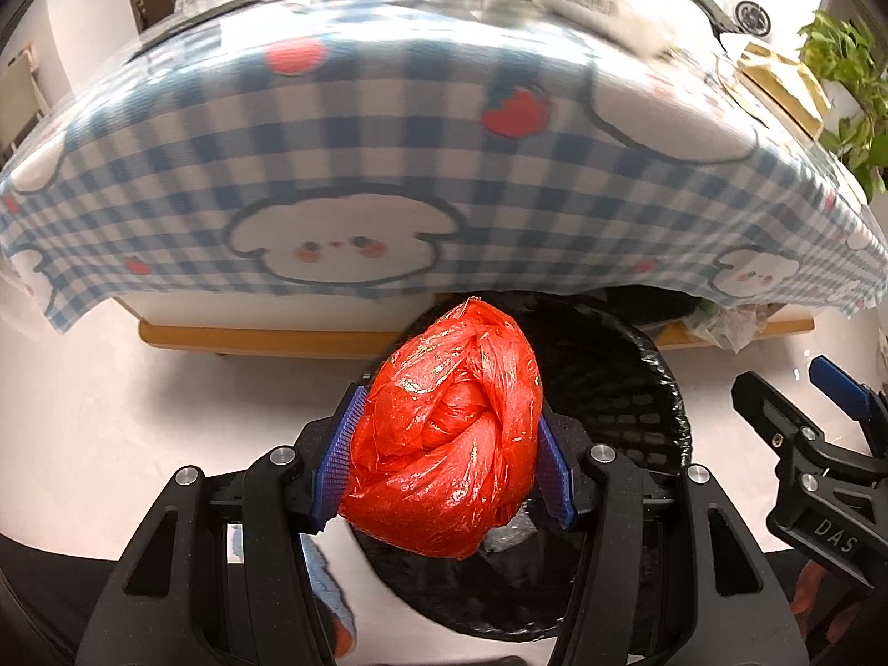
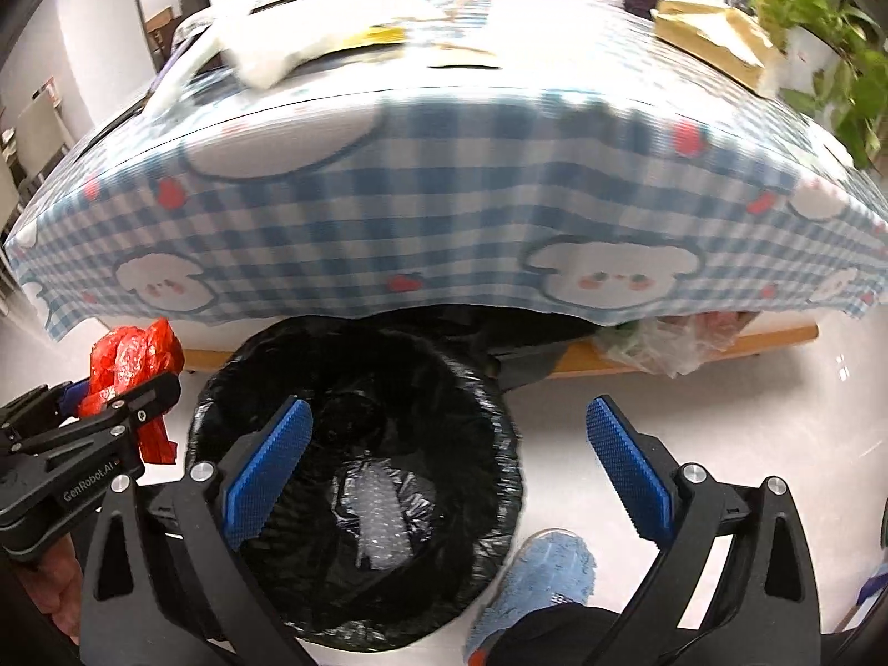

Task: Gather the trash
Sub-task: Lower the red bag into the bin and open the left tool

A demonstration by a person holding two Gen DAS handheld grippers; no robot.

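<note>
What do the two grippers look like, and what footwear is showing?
Both the left gripper and the right gripper have black angular frames with silver bolts and ribbed blue pads. White lettering marks their sides: "GenRobot.AI" on the left, "DAS" on the right. A fuzzy light-blue slipper shows below.

Between the pads of the left gripper (image 1: 444,444) sat a red plastic bag (image 1: 449,433), thin, crinkled and glossy with small glints. Its blue pads (image 1: 339,455) looked like ribbed rubber, and the black frames like matt plastic with bright metal bolts. The right gripper (image 2: 449,472) had the same ridged blue pads (image 2: 266,472). Below its left pad, the bin (image 2: 355,477) wore a shiny, wrinkled black plastic liner holding clear bubble wrap (image 2: 377,521). Ahead of both claws hung a smooth blue-checked tablecloth (image 2: 444,222) with a slight sheen. The floor (image 2: 721,405) was pale and glossy. Near the right pad was a fuzzy blue slipper (image 2: 544,571).
</note>
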